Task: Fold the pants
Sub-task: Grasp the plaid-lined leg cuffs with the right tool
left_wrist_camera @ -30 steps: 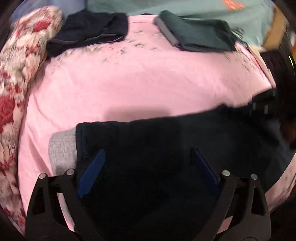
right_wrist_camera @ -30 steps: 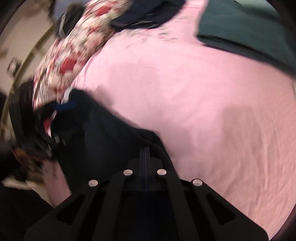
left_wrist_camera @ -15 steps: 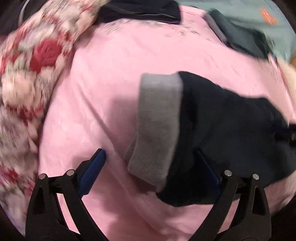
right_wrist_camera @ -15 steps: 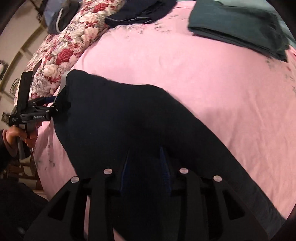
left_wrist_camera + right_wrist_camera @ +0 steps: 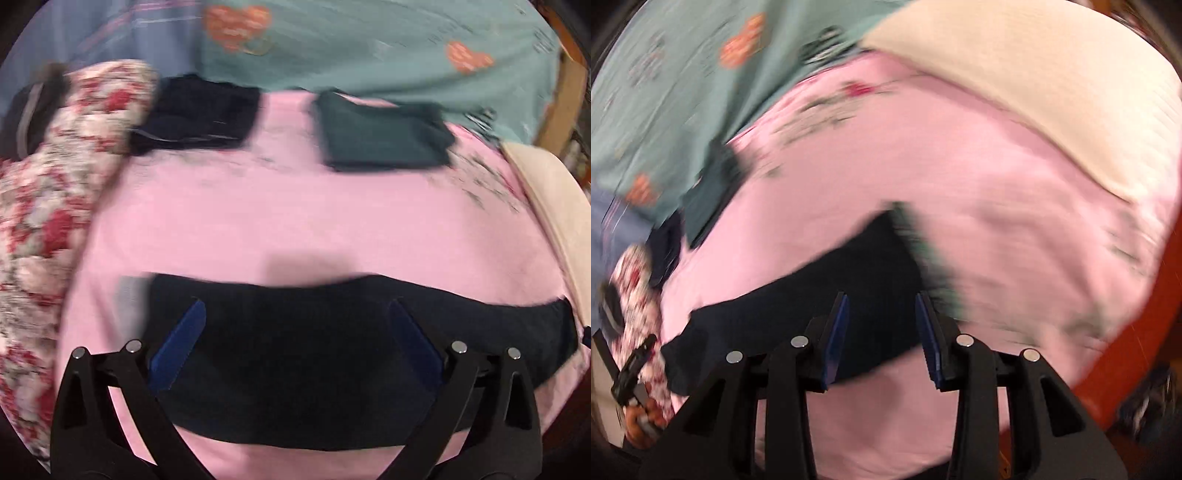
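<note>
The dark navy pants [image 5: 295,354] lie flat as a long band across the near part of the pink bedsheet [image 5: 295,221], with a grey cuff [image 5: 129,295] at their left end. My left gripper [image 5: 293,317] is wide open over the pants and holds nothing. In the right wrist view the pants [image 5: 849,288] lie on the sheet with a blurred green-edged end [image 5: 923,251]. My right gripper [image 5: 881,310] is open above that end, with nothing between its pads. The left gripper also shows in the right wrist view [image 5: 631,369].
A folded navy garment [image 5: 199,114] and a folded dark green garment [image 5: 380,136] lie at the far side of the sheet. A floral quilt [image 5: 55,192] lies on the left, a teal blanket [image 5: 369,44] behind, a cream pillow [image 5: 554,206] on the right.
My right gripper has opened and let go of the pants, which now lie flat on the sheet. My left gripper has swung back over the pants. Both views are blurred by motion.
</note>
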Demonstrator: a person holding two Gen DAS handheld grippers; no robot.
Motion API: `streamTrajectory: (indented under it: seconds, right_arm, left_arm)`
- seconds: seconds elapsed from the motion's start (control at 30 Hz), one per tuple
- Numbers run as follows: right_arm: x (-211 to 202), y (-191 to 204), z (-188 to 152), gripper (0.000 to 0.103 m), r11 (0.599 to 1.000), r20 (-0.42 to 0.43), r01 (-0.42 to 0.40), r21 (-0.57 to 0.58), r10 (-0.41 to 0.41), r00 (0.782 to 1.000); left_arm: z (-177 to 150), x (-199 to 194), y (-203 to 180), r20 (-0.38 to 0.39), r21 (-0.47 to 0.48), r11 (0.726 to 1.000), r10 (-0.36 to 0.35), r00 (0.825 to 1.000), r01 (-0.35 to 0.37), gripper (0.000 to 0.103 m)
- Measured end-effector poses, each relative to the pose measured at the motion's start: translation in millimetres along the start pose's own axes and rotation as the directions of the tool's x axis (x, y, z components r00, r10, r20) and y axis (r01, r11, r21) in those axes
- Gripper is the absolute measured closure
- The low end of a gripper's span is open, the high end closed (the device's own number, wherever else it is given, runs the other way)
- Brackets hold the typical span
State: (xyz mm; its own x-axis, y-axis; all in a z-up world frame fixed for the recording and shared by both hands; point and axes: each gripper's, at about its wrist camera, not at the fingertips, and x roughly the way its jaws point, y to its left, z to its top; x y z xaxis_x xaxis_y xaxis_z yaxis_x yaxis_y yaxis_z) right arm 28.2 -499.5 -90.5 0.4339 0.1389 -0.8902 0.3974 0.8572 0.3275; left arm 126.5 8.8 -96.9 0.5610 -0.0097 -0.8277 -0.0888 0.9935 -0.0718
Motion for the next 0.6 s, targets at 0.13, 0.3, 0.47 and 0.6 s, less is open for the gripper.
streamTrajectory:
  seconds: [0.13,0.3,0.47,0.6]
  right_arm:
    - [12,-14,-15,0.065,0.999,-0.035,-0.016,0.031,0.017,0.999]
    - [30,-19,-21,0.065,0.998,-0.064,-0.051,0.025,0.053,0.997]
    - [36,-21,-16,0.064,0.994,-0.022,-0.112,0.012,0.112,0.993]
    - [41,-30,-12,0.059,0.981,0.002,-0.19,0.049,0.19,0.982]
  left_arm:
    - [-15,18,-87,-0.121,0.08,0.989,-0.112,0.986,0.122,0.002]
    - [-31,16,-153,-0.17,0.226,0.957,-0.144,0.975,0.181,0.002]
    - [-29,10,-170,-0.153,0.25,0.957,-0.112,0.982,0.148,0.002]
    - [-30,0,-164,-0.144,0.229,0.967,-0.078,0.987,0.11,0.002]
